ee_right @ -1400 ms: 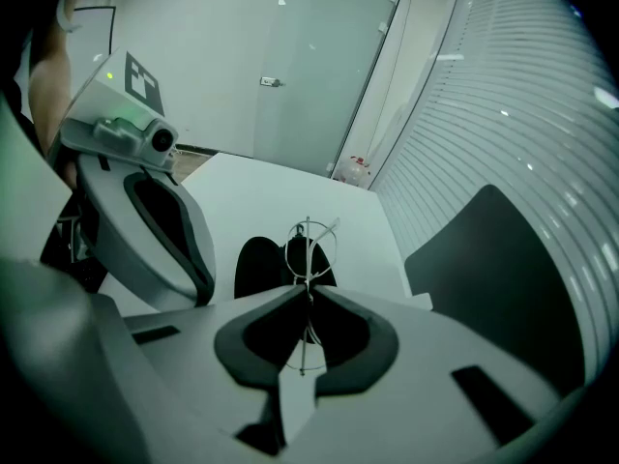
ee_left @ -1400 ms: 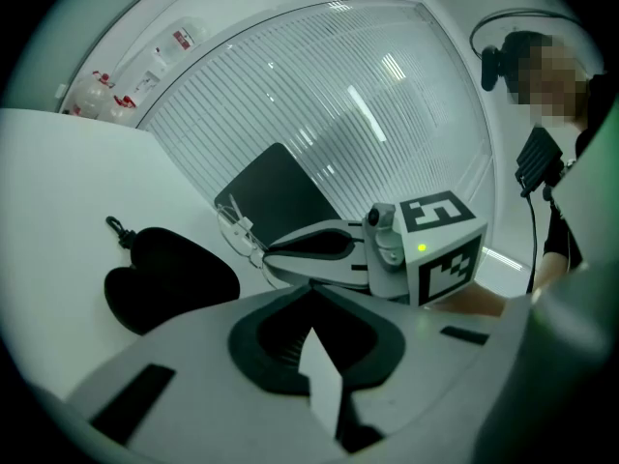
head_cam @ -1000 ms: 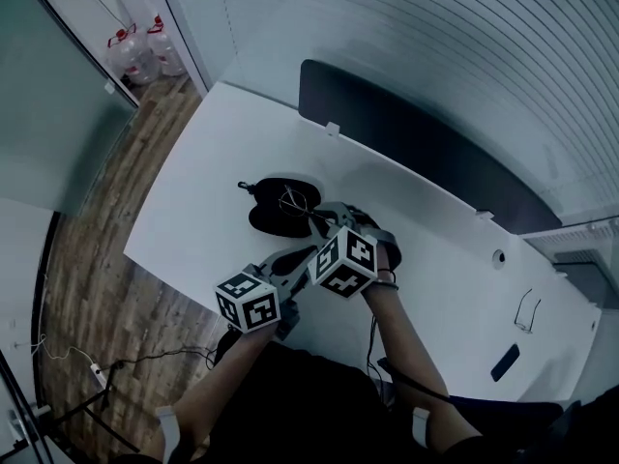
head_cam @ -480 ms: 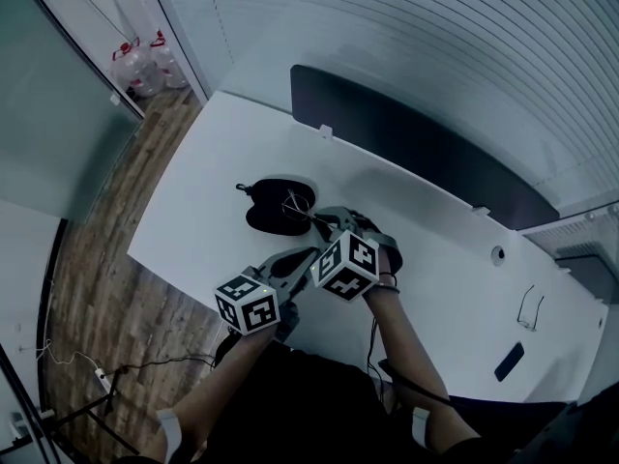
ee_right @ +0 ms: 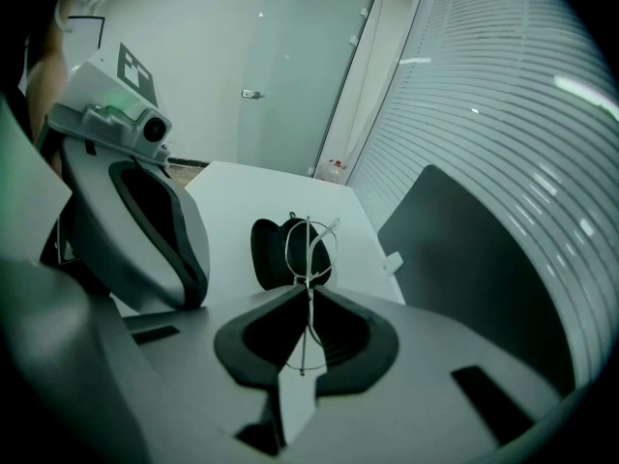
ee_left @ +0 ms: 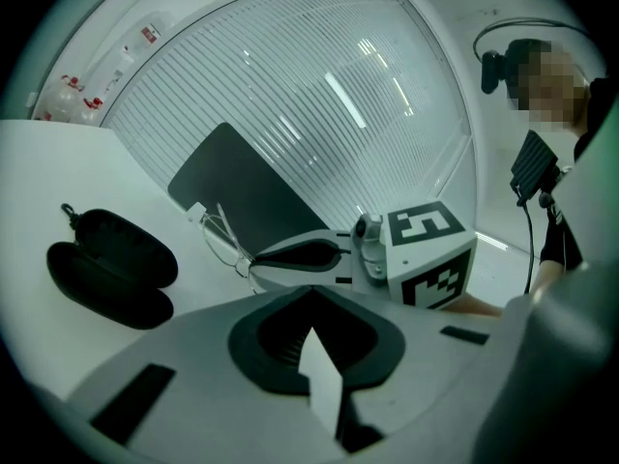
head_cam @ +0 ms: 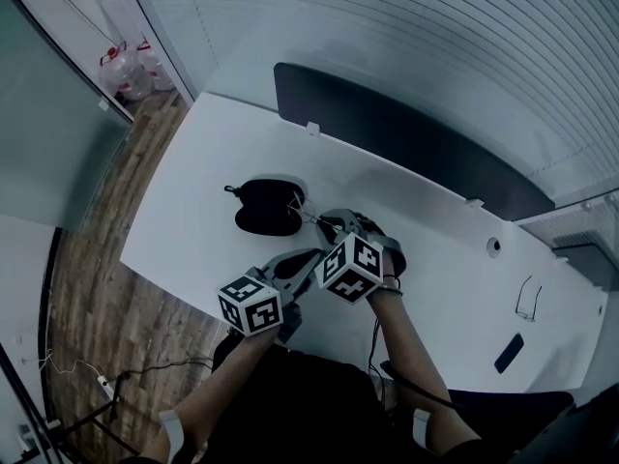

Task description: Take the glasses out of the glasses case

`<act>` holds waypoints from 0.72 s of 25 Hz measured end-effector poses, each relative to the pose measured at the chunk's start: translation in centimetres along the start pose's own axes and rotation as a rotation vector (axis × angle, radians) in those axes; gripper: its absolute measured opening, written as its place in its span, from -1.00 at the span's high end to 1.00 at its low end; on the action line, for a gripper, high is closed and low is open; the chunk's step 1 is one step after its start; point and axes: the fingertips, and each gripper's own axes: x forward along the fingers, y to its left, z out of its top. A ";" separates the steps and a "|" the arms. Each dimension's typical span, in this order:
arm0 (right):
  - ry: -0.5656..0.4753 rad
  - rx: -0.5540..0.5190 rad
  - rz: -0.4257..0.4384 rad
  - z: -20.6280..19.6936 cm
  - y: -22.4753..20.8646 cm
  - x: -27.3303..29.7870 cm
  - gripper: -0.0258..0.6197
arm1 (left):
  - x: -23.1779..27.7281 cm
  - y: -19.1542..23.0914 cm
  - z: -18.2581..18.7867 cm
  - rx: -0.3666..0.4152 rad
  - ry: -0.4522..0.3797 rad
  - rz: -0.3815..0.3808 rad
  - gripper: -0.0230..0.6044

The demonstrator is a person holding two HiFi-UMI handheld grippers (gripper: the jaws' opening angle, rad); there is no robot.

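The black glasses case point(head_cam: 263, 206) lies open on the white table point(head_cam: 193, 158), and it shows as two dark shells in the left gripper view point(ee_left: 108, 269). My right gripper point(head_cam: 325, 223) is shut on thin wire-framed glasses point(head_cam: 302, 209), held just right of the case and off it. In the right gripper view the glasses point(ee_right: 308, 243) stand upright between the shut jaws point(ee_right: 308, 293), with the case point(ee_right: 276, 254) behind. My left gripper point(head_cam: 311, 257) hovers beside the right one, shut with nothing in it point(ee_left: 311, 296). From there the glasses point(ee_left: 221, 240) show at the right gripper's tips.
A dark panel point(head_cam: 387, 133) runs along the table's far edge. Another pair of glasses point(head_cam: 527, 300) and a small black flat object point(head_cam: 508, 353) lie at the far right. Wooden floor and water bottles point(head_cam: 126, 71) are beyond the left edge.
The glasses have come away from above the open case toward the right, carried by the right gripper. The left gripper has stayed beside it.
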 end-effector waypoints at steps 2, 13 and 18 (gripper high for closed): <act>0.013 0.010 -0.004 -0.7 -0.3 0.0 0.82 | 0.6 -0.1 -0.3 -0.003 0.014 -0.011 0.90; 0.077 0.074 0.006 -4.5 -1.3 1.1 0.82 | 3.6 0.7 -2.0 -0.040 0.108 -0.058 0.90; 0.101 0.092 0.032 -5.8 -1.4 2.3 0.82 | 4.6 1.6 -2.8 -0.069 0.134 -0.055 0.90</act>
